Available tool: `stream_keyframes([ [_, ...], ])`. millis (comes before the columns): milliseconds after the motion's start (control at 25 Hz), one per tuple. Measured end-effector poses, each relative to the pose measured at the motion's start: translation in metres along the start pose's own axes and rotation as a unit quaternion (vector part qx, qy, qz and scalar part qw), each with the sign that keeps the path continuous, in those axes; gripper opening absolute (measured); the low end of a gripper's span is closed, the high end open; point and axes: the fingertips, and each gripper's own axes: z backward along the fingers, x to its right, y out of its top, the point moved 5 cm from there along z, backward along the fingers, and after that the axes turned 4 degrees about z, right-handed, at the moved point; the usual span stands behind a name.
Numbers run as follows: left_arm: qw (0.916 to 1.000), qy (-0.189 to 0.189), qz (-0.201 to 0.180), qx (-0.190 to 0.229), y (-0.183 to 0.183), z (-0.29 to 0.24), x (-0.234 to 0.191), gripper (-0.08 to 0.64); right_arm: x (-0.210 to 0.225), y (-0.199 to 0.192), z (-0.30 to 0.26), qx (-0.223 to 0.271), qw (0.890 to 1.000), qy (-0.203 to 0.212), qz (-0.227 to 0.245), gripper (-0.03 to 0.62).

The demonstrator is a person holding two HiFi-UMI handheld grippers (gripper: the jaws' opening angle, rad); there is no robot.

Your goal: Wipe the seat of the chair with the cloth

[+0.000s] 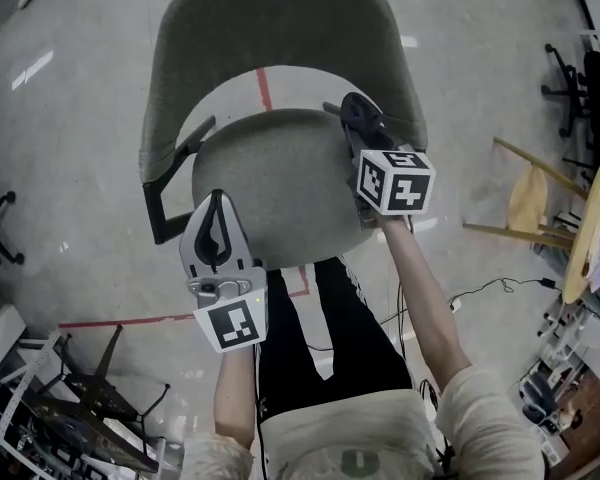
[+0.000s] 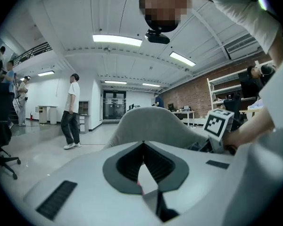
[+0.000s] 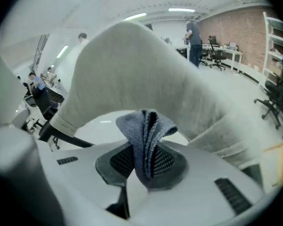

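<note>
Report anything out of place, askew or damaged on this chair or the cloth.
Nothing stands out. The chair stands upright, and its seat looks bare and unmarked as far as the head view shows. The cloth is bunched but firmly pinched in the right tongs near the seat's rear edge. The left tongs are shut and empty.

Shining grey floor (image 1: 80, 198) carrying green chair (image 1: 280, 173), red tape lines (image 1: 264, 88) running beneath, black cable (image 1: 500, 281) trailing at right.
</note>
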Motion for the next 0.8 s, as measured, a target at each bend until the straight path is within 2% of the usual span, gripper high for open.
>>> stream_keyframes([
  [80,0.9999,0.012,0.001,0.007,0.007,0.005,-0.011,0.015,-0.027,0.025,0.033,0.038,0.998,0.033,0.022,0.058],
  [200,0.9995,0.029,0.000,0.010,0.014,0.017,-0.025,0.015,-0.077,0.048,0.073,0.081,0.991,0.087,0.066,0.057],
  [360,0.9987,0.045,-0.015,0.019,0.021,0.029,-0.042,0.015,-0.147,0.057,0.092,0.103,0.977,0.173,0.075,0.058],
  [600,0.9981,0.060,-0.014,0.007,0.011,0.051,-0.062,0.015,-0.247,0.011,0.059,0.049,0.958,0.275,0.060,0.058],
  [800,0.9972,0.073,-0.016,-0.001,0.003,0.066,-0.081,0.015,-0.294,-0.041,0.006,-0.027,0.950,0.310,0.004,0.058],
])
